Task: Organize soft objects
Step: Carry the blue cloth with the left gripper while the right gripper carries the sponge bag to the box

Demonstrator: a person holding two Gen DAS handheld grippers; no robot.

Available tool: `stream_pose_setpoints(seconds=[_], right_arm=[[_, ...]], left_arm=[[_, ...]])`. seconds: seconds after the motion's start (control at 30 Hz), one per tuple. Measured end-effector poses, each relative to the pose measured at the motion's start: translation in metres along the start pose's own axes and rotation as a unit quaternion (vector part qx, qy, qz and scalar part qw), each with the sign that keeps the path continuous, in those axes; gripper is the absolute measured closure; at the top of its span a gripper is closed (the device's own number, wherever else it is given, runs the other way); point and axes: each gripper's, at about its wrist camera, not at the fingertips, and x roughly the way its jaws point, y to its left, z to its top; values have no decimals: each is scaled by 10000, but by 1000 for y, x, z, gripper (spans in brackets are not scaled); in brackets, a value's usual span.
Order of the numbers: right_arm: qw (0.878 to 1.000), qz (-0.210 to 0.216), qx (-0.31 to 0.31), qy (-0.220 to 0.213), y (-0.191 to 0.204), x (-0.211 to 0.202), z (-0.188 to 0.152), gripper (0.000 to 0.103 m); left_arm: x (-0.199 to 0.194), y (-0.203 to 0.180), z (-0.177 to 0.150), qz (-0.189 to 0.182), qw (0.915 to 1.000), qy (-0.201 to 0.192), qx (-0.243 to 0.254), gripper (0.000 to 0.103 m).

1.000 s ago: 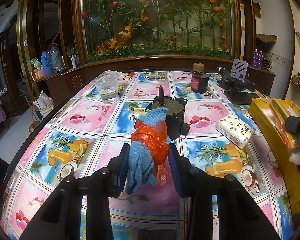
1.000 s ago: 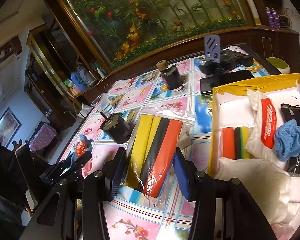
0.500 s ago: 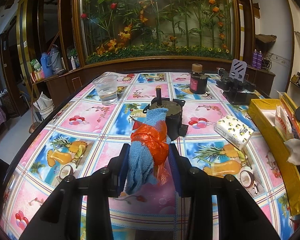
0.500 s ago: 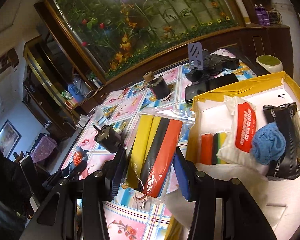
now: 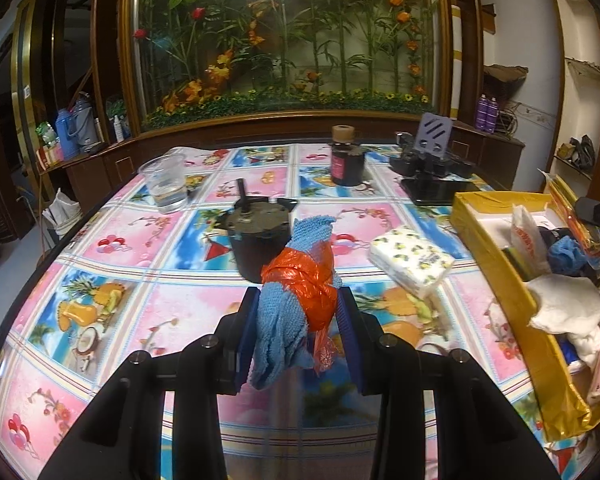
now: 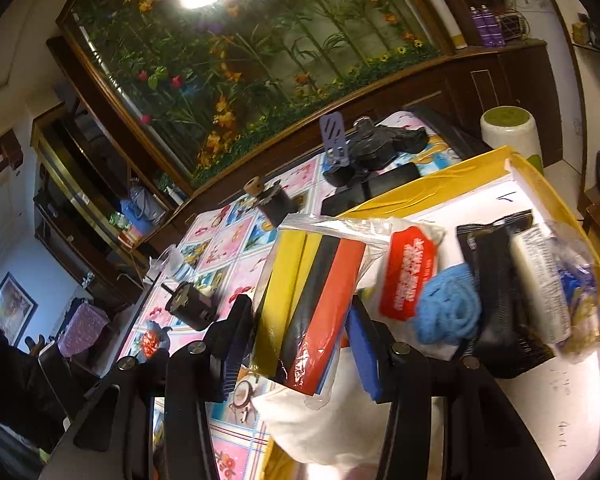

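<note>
My left gripper [image 5: 298, 312] is shut on a blue cloth tied with orange plastic [image 5: 296, 292] and holds it above the tablecloth. My right gripper [image 6: 300, 320] is shut on a clear bag of yellow, black and red foam sheets [image 6: 312, 296], held over the left edge of the yellow box [image 6: 548, 168]. The box [image 5: 484, 236] holds a white packet with a red label [image 6: 408, 276], a blue cloth ball [image 6: 448, 308], a black packet [image 6: 496, 280] and white wadding [image 5: 564, 304]. A lemon-print tissue pack [image 5: 412, 260] lies on the table beside the box.
A dark motor-like can [image 5: 260, 236] stands just beyond the left gripper. A plastic cup of water [image 5: 166, 184], a dark bottle [image 5: 346, 158], and a black phone with a stand [image 5: 436, 176] are further back. The table edge curves along the left.
My right gripper has carried the foam bag rightward over the yellow box. My left gripper has moved right with the blue cloth, closer to the box.
</note>
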Motion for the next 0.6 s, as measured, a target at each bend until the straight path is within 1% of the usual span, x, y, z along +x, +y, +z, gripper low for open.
stream_pose_setpoints(seconds=[0.13,0.27,0.43,0.6], right_arm=[[9998,-86,107,-109,-17,-12,5,52],[9995,-162,191,-166,-31,-21,9,52],[9989,-339,190,-258,-41,-31,12,52],[9978,-524,187,-361,-50,-41,14,52]], left_arm=[[-6,-24,1,-311,9995,-39,81,66],[-11,-49,4,-844,9964,-26,-41,66],[-14,-89,12,-1568,9875,42,-136,66],[-13,-128,18,-2107,9773,179,-97,66]])
